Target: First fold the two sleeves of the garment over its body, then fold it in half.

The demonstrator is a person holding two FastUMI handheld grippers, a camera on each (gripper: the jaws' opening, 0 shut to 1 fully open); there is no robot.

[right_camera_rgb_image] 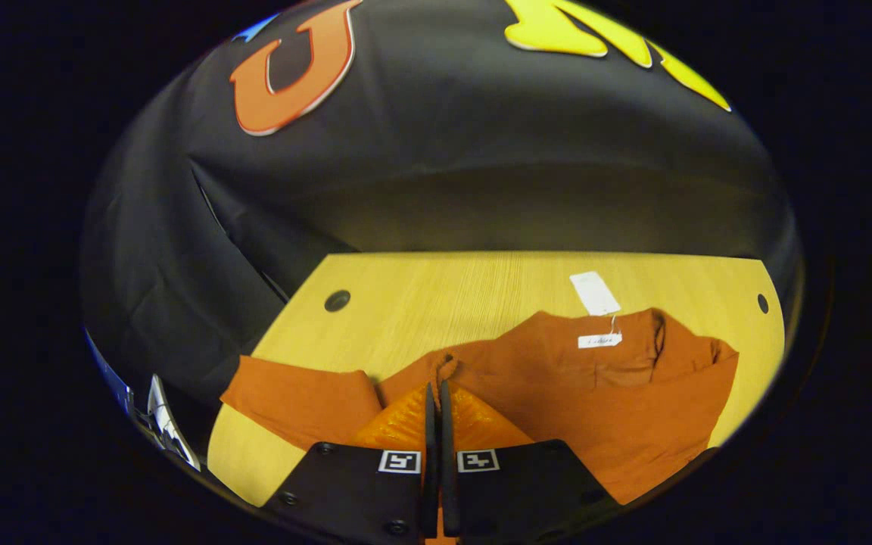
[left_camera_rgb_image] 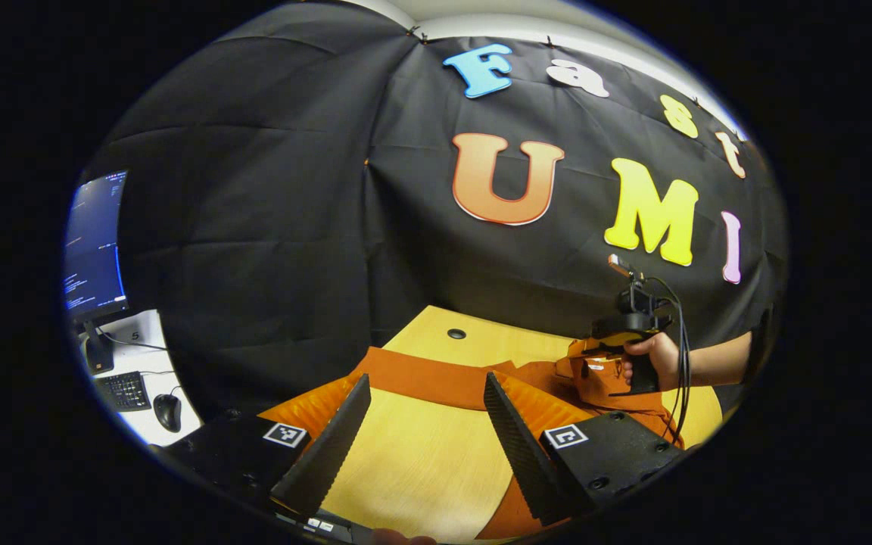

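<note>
The rust-orange garment (right_camera_rgb_image: 610, 393) lies on the wooden table (right_camera_rgb_image: 443, 295), with a white hang tag (right_camera_rgb_image: 595, 292) at its collar. One sleeve (right_camera_rgb_image: 292, 401) stretches out to the left. My right gripper (right_camera_rgb_image: 437, 387) is shut, and the cloth puckers at its fingertips where sleeve meets body. In the left gripper view that sleeve (left_camera_rgb_image: 436, 378) runs as a band across the table, just beyond my left gripper (left_camera_rgb_image: 427, 382), which hangs open over bare wood with nothing between its fingers. The right gripper (left_camera_rgb_image: 618, 352), held by a hand (left_camera_rgb_image: 652, 356), sits low on the bunched garment (left_camera_rgb_image: 602, 382).
A white side desk (left_camera_rgb_image: 141, 378) beyond the table's left edge carries a monitor (left_camera_rgb_image: 94, 246), a keyboard (left_camera_rgb_image: 124, 390) and a mouse (left_camera_rgb_image: 168, 411). The black cloth wall stands close behind the table. Round cable holes (right_camera_rgb_image: 337, 300) mark the tabletop's far corners.
</note>
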